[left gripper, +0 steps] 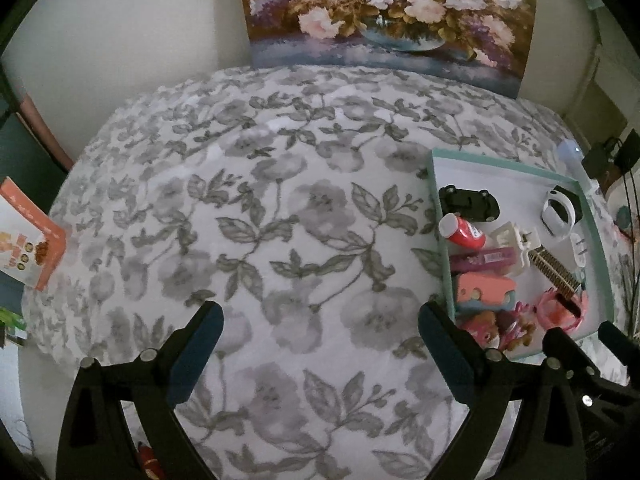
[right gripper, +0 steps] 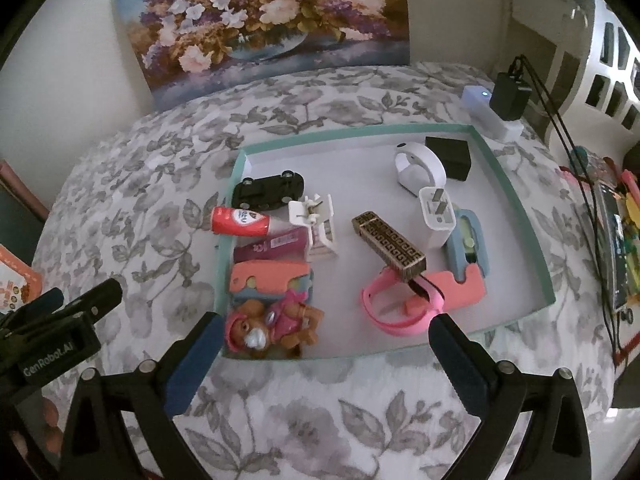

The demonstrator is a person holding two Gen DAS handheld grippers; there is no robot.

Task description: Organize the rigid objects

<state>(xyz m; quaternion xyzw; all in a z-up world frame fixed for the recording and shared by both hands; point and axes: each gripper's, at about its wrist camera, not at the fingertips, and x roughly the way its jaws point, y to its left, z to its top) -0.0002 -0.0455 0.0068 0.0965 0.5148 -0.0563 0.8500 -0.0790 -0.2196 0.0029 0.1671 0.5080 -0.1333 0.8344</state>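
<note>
Right wrist view: right gripper [right gripper: 324, 338] spread wide, empty, above the teal tray [right gripper: 516, 196]; left gripper [left gripper: 320, 330] likewise spread beside it. Square up over one tray item before closing.

Surface: bed [left gripper: 280, 208] under a white cover printed with grey flowers and leaves.
Wall: plain cream wall [left gripper: 132, 28] at 12 o'clock.
Art: floral painting [right gripper: 264, 20] leaning there.
Light: dim, muted.

A floral painting [right gripper: 264, 28] leans against the wall at the far edge of the grey floral bedspread [left gripper: 256, 216]. A white power strip [right gripper: 490, 114] carries a black adapter [right gripper: 510, 94]; an orange-edged packet [left gripper: 28, 236] lies at the left
</note>
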